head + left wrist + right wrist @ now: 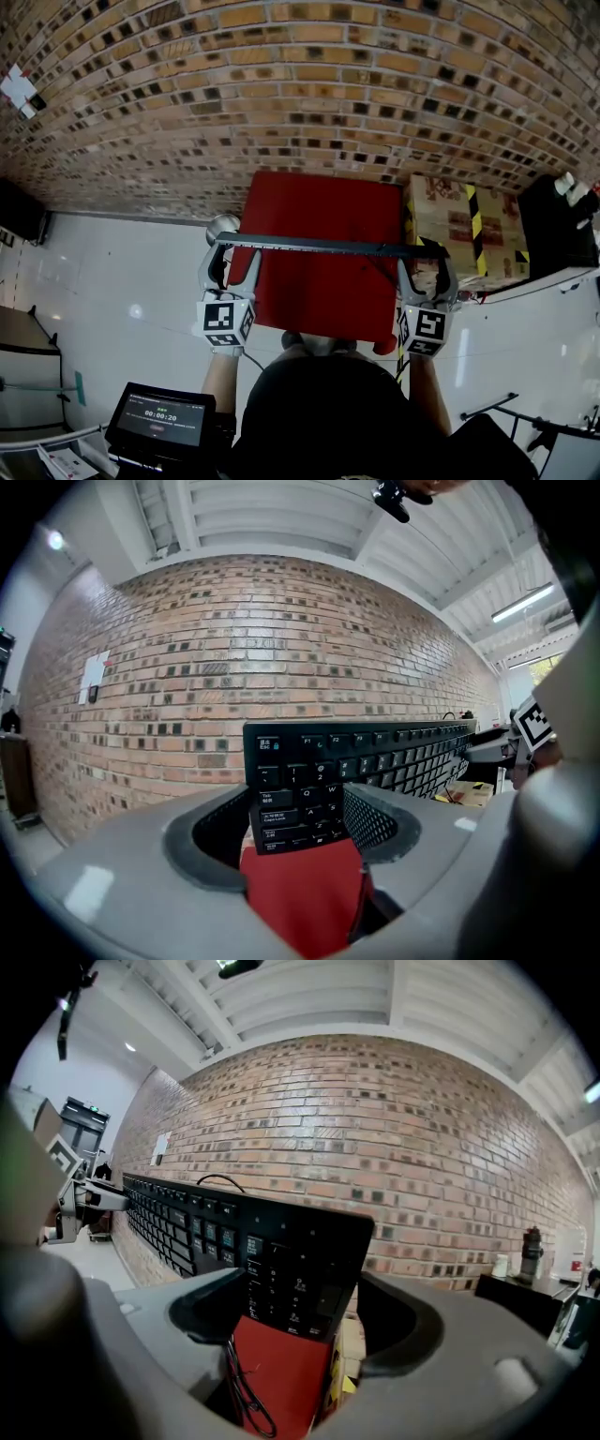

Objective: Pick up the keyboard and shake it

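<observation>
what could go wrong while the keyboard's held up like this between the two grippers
1. The keyboard is up in the air, held only at its two ends by the left gripper and the right gripper. A hard shake could work one end loose and drop it onto the red table below.
2. A black cable dangles in loops beside the right gripper's jaws and may snag there.

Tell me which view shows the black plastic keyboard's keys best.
The left gripper view: the black plastic keyboard faces the camera, its key legends legible. The right gripper view shows the dimmer number-pad end; the head view shows only its thin edge.
</observation>
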Tool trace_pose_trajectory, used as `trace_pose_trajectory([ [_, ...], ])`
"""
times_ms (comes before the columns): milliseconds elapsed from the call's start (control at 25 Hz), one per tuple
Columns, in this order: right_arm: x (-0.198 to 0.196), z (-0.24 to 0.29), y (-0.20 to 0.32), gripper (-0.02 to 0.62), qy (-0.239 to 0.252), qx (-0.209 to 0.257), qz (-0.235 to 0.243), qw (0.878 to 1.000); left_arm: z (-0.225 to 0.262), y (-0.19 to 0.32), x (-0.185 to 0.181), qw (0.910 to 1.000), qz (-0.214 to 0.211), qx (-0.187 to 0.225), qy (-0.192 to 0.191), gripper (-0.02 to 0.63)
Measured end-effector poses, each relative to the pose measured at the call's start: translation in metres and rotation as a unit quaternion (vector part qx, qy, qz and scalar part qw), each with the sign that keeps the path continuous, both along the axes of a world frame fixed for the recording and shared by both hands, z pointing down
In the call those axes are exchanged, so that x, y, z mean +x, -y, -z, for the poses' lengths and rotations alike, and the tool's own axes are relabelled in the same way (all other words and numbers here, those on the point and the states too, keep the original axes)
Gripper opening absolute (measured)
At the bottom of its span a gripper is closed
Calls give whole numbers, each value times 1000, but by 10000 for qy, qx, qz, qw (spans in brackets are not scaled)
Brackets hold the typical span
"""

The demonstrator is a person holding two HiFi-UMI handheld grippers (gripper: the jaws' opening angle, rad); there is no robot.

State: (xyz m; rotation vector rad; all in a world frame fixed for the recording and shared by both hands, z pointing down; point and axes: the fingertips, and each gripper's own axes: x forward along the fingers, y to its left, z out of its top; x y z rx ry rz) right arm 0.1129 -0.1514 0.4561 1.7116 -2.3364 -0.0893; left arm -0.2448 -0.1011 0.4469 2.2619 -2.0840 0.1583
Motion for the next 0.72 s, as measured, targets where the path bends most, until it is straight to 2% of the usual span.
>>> trace_pose_trajectory([
  [720,5,-18,-2,357,50,-265,-202,9994,-15,6,3,9997,-43,-233,-35,318],
])
